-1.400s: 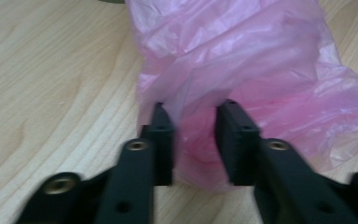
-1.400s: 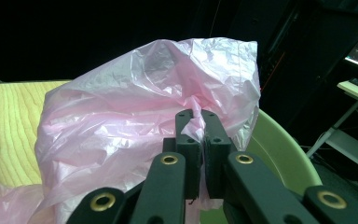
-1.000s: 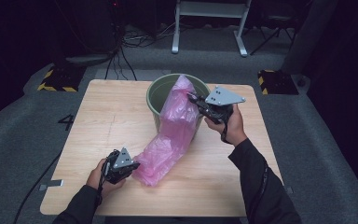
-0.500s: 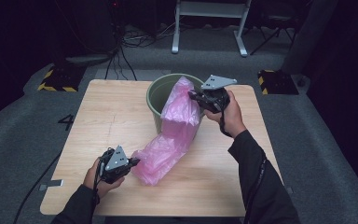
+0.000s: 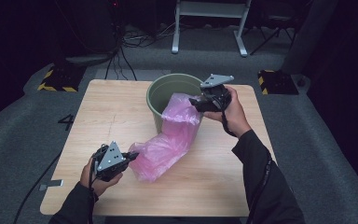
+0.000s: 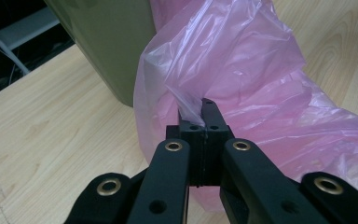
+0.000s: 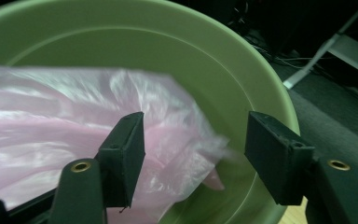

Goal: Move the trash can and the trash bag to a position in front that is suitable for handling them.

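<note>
A pink plastic bag [image 5: 168, 140] trails from the table up over the rim of a green bucket [image 5: 161, 95] at the table's back middle. My left gripper [image 5: 131, 156] is shut on the bag's lower end, a fold pinched between its jaws [image 6: 201, 109]. Over the bucket's right rim my right gripper [image 5: 195, 100] stands open. The bag's upper end [image 7: 135, 140] lies loose between its jaws and hangs into the bucket [image 7: 242, 79].
The wooden table [image 5: 107, 116] holds the bucket and the bag. Grey carpet surrounds it. Cables and a white stand's legs [image 5: 209, 28] lie beyond the far edge, with yellow-black striped blocks [image 5: 56, 79] at both far corners.
My right gripper has moved toward the bucket's far right rim and let go of the bag's upper end, which has dropped lower on the rim. My left gripper stays put, still clamped.
</note>
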`<state>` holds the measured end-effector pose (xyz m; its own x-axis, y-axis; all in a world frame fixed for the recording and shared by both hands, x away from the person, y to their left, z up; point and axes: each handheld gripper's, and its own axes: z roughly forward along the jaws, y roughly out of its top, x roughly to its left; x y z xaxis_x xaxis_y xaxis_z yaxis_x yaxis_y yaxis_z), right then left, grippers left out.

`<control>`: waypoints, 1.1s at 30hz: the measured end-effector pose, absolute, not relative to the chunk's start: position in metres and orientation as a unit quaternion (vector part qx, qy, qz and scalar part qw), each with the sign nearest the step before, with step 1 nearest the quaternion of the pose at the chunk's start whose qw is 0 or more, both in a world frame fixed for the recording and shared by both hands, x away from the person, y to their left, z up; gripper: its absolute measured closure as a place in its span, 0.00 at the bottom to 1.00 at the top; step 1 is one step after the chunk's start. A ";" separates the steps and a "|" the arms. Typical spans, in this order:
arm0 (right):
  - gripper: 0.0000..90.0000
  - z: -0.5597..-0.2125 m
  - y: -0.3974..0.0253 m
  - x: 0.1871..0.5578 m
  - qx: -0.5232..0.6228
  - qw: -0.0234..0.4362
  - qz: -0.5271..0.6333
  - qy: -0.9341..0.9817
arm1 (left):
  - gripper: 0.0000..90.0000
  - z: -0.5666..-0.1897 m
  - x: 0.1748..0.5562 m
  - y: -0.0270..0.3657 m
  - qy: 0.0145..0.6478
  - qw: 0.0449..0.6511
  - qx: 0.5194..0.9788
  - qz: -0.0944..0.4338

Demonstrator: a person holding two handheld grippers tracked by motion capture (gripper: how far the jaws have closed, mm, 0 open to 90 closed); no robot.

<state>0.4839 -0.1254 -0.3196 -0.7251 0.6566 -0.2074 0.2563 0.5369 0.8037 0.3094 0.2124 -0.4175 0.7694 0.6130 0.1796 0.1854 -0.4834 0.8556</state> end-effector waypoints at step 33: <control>0.34 -0.452 -0.144 0.404 0.274 0.093 0.524 0.801 | 1.00 -0.425 0.304 0.195 0.219 0.438 0.843 0.224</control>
